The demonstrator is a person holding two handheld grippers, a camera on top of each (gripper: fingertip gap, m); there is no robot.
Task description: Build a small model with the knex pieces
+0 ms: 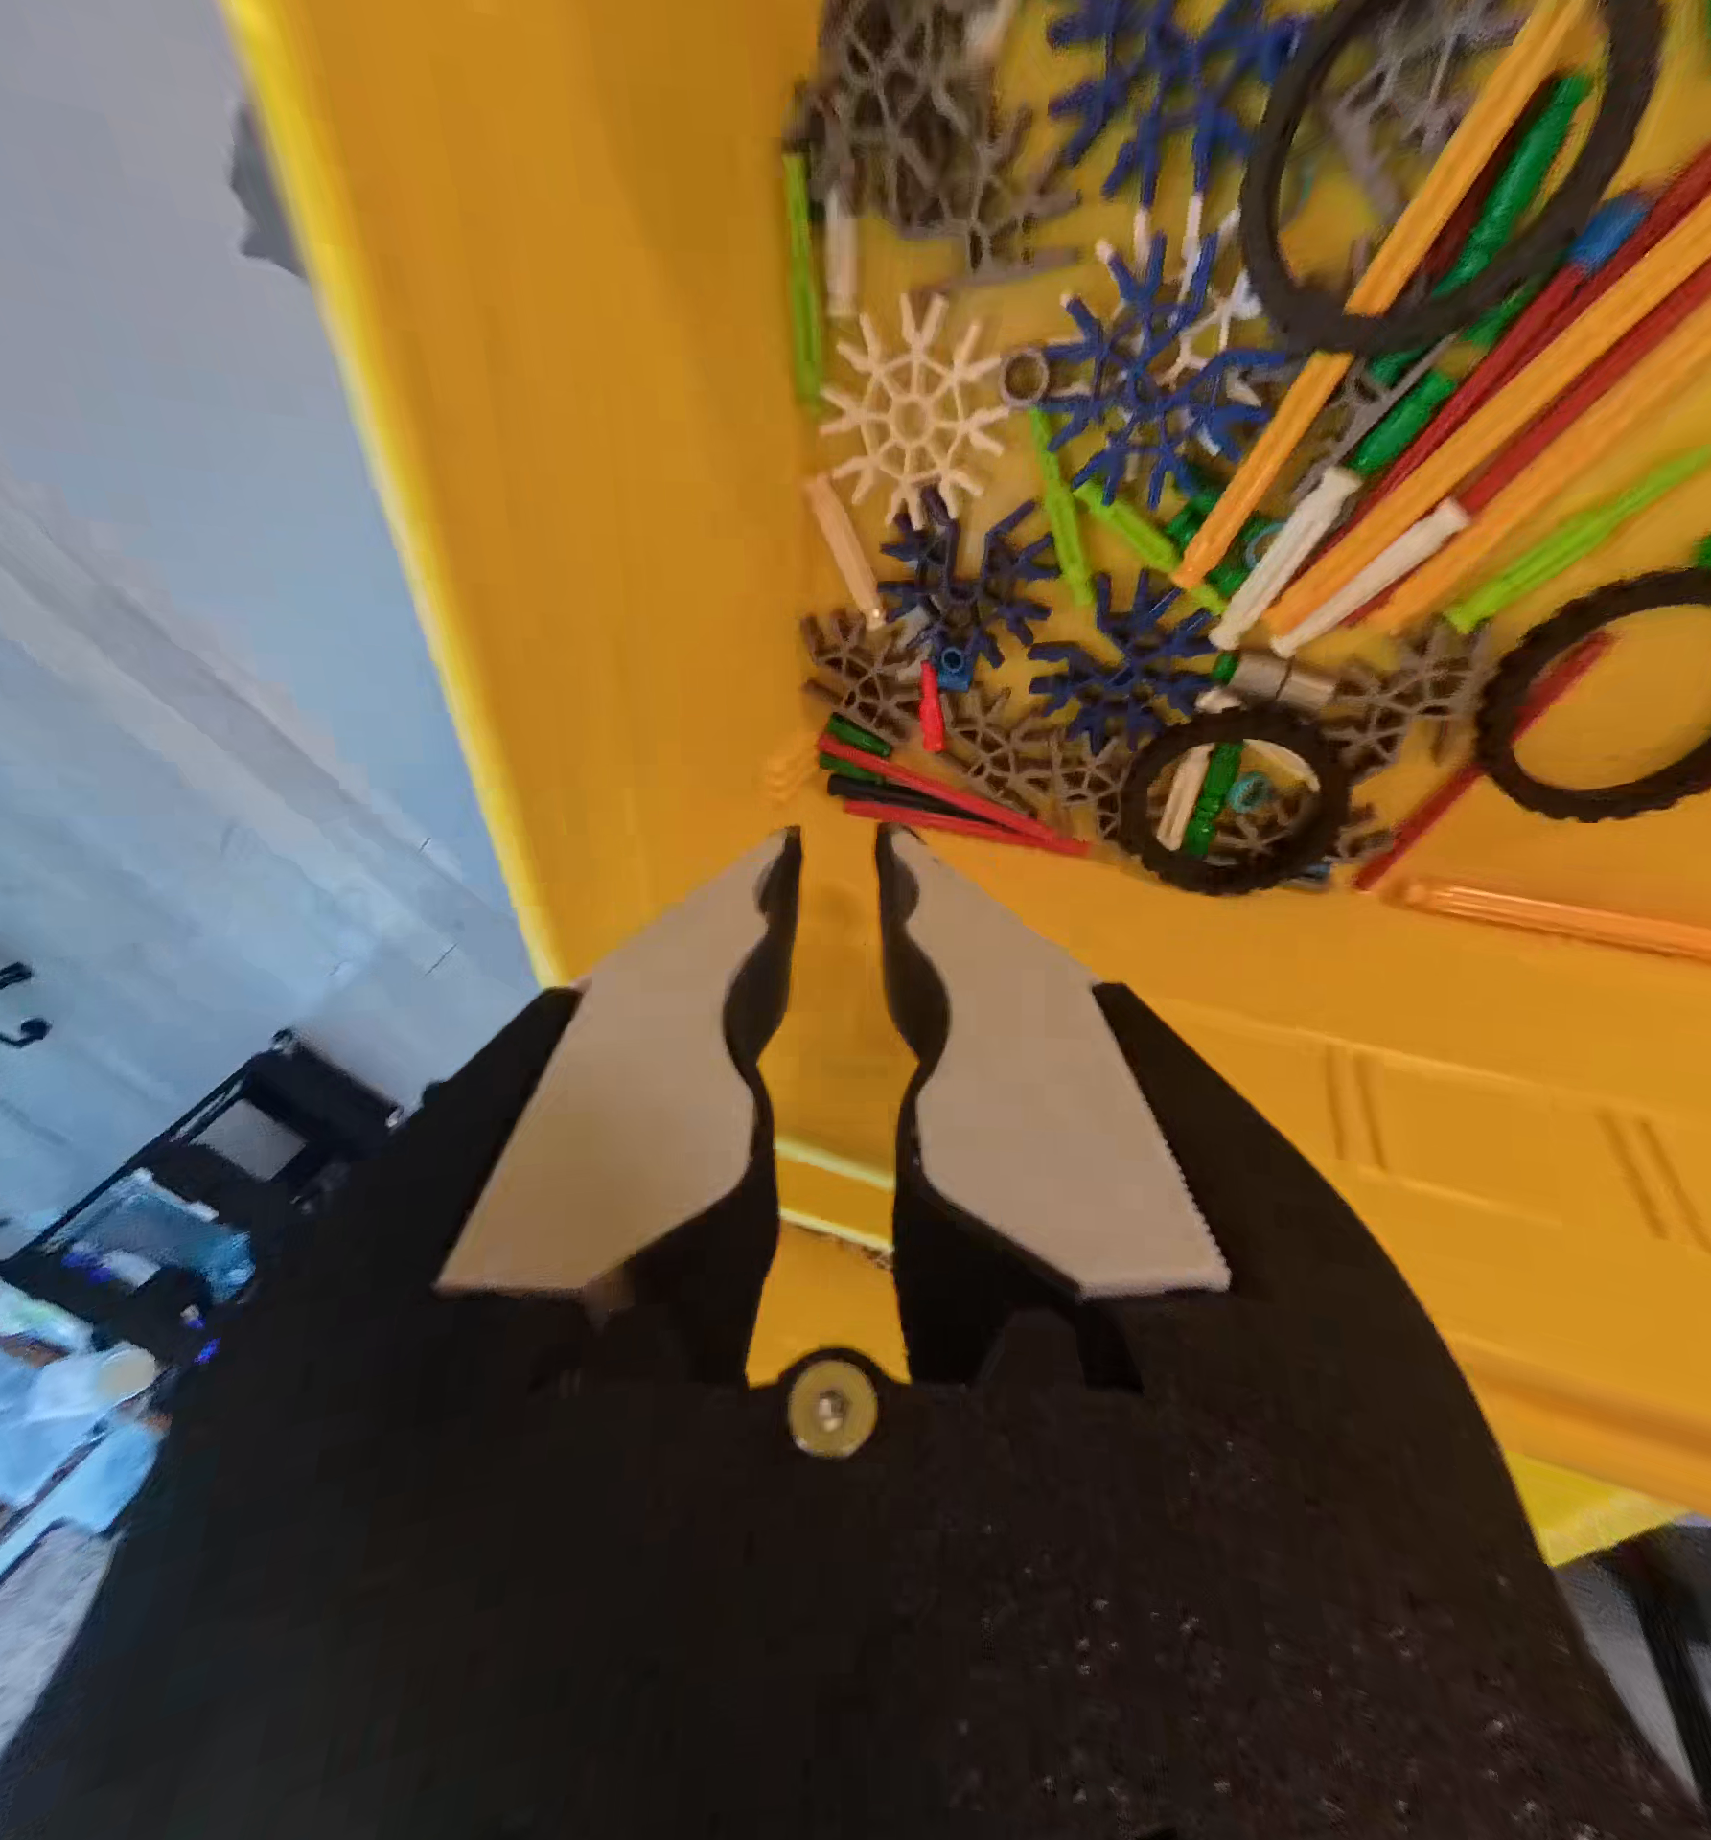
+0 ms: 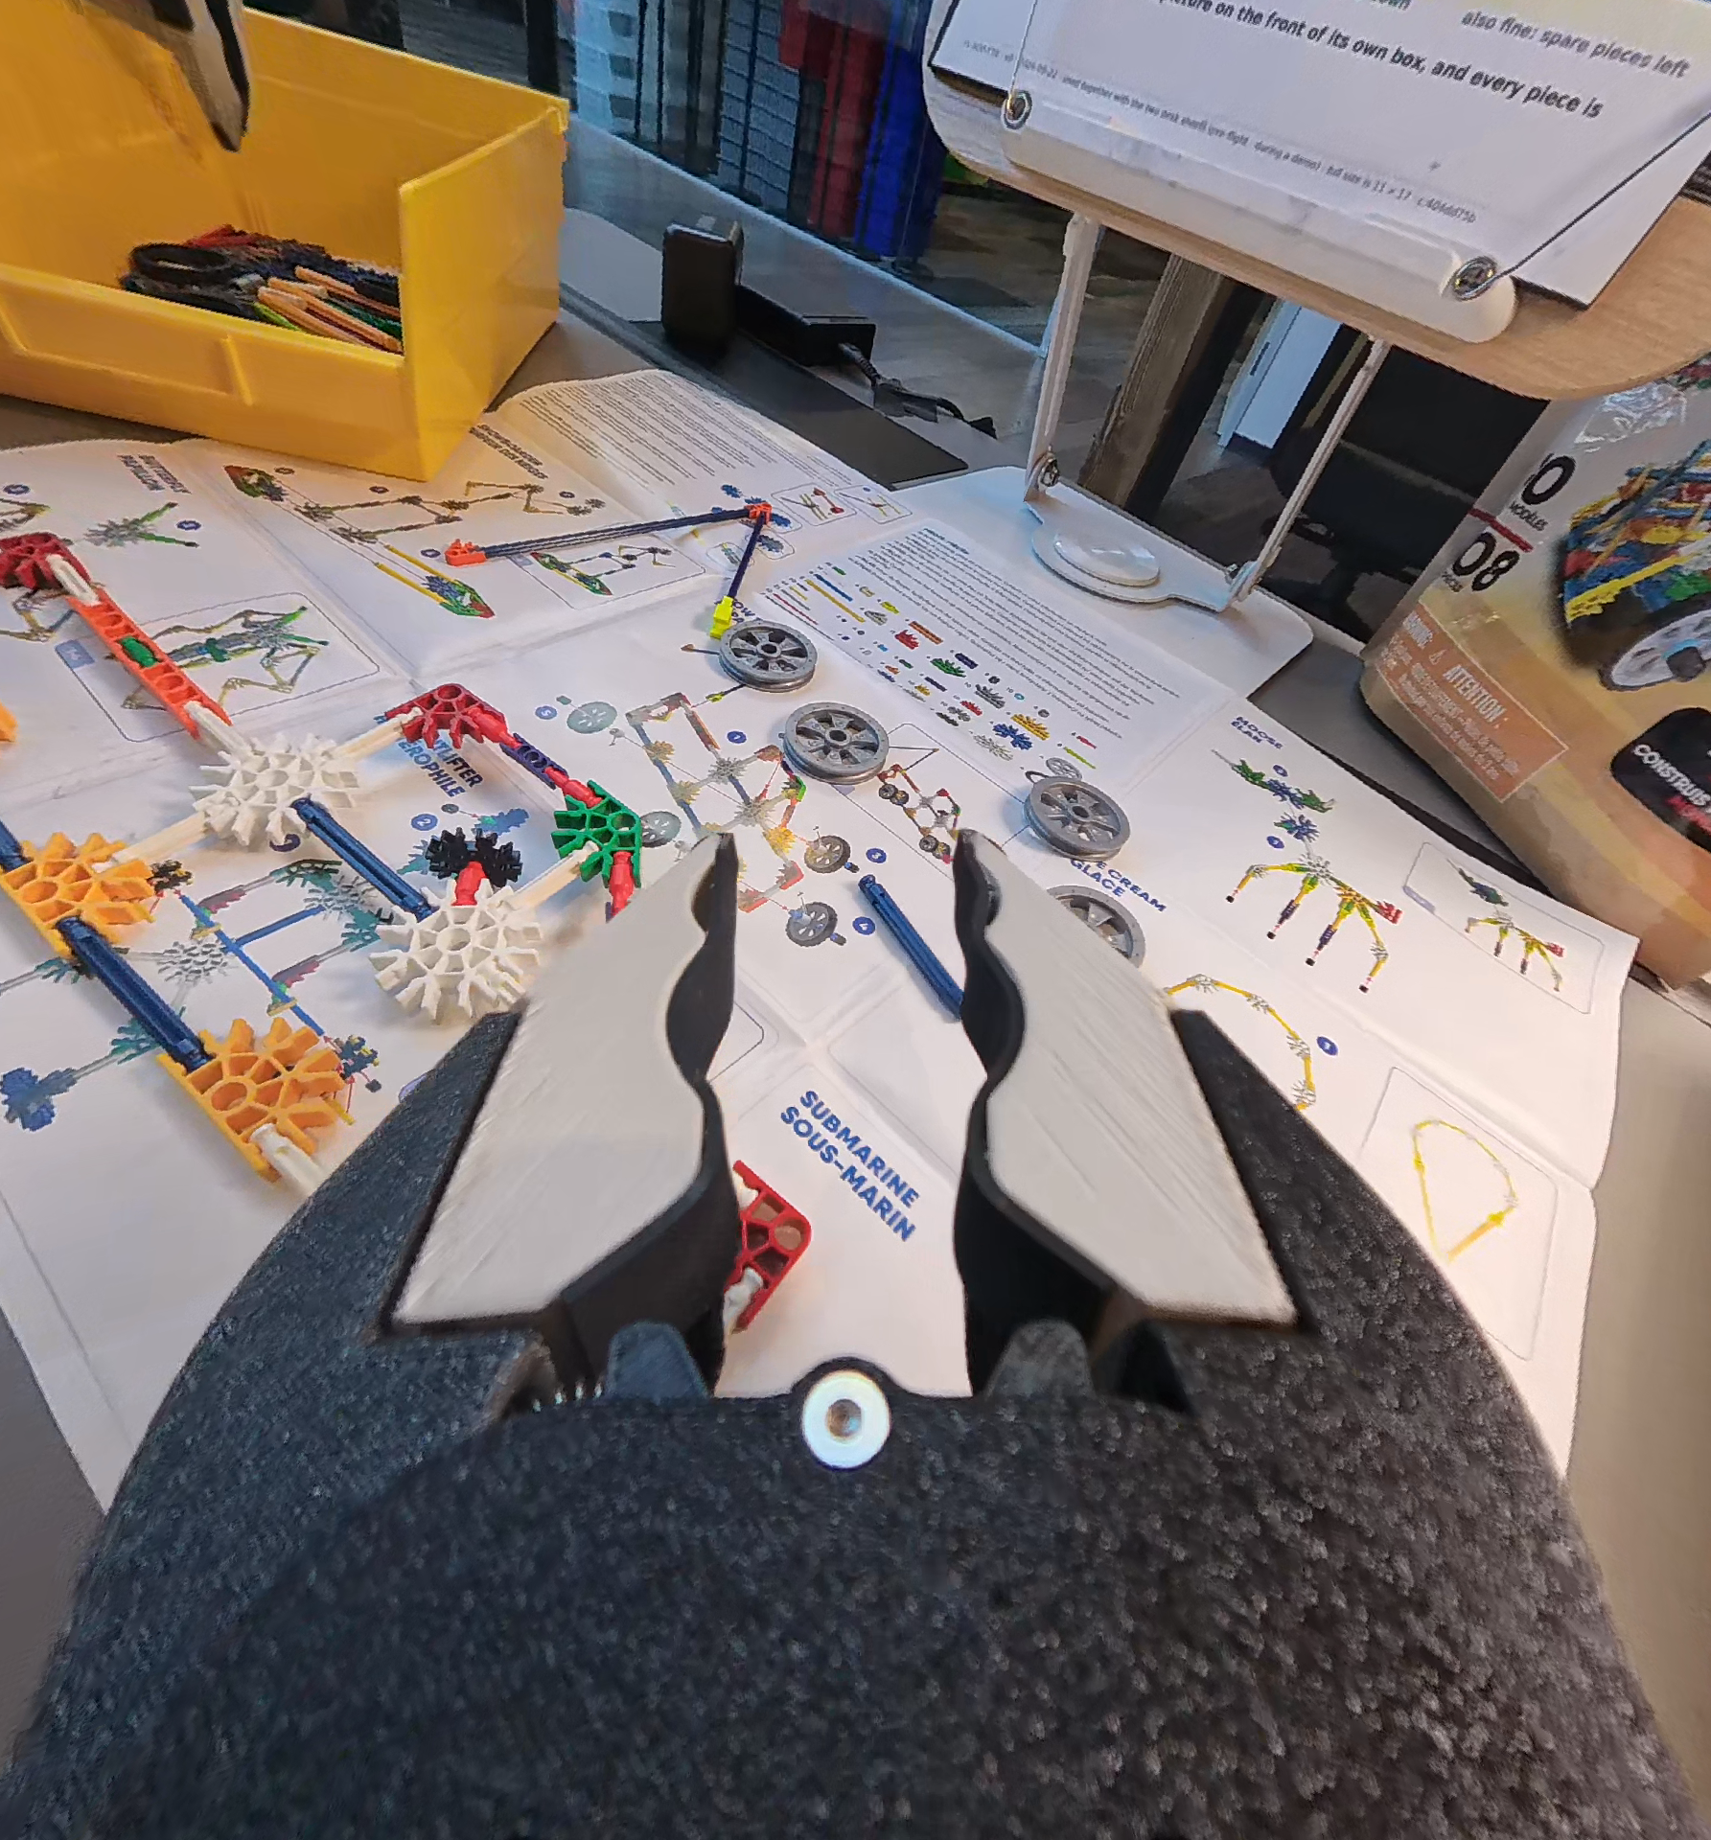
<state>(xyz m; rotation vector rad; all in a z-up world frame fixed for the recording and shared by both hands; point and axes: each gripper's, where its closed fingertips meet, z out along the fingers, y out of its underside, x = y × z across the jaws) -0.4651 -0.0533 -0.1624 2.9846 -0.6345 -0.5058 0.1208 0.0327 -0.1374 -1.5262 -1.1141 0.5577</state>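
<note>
My left gripper (image 1: 839, 846) hangs inside a yellow bin (image 1: 582, 398), its jaws a narrow gap apart and empty. Just beyond its tips lie thin red rods (image 1: 941, 808), black tyre rings (image 1: 1229, 797), and blue (image 1: 1150, 398) and white (image 1: 916, 408) snowflake connectors. My right gripper (image 2: 843, 851) is open and empty above a printed instruction sheet (image 2: 134, 1245). A loose blue rod (image 2: 906, 936) lies on the sheet between its fingertips. Grey wheels (image 2: 836, 742) lie just beyond. A part-built model (image 2: 273, 787) of rods and connectors lies to the left.
The yellow bin (image 2: 333, 398) stands at the back left of the table, with the left gripper (image 2: 209, 80) over it. A cardboard toy box (image 2: 1578, 697) stands at the right, and a white document stand (image 2: 1130, 558) behind the sheet. A red connector (image 2: 766, 1245) lies under my right gripper. My hands' fingertips stand some 60 centimeters from each other.
</note>
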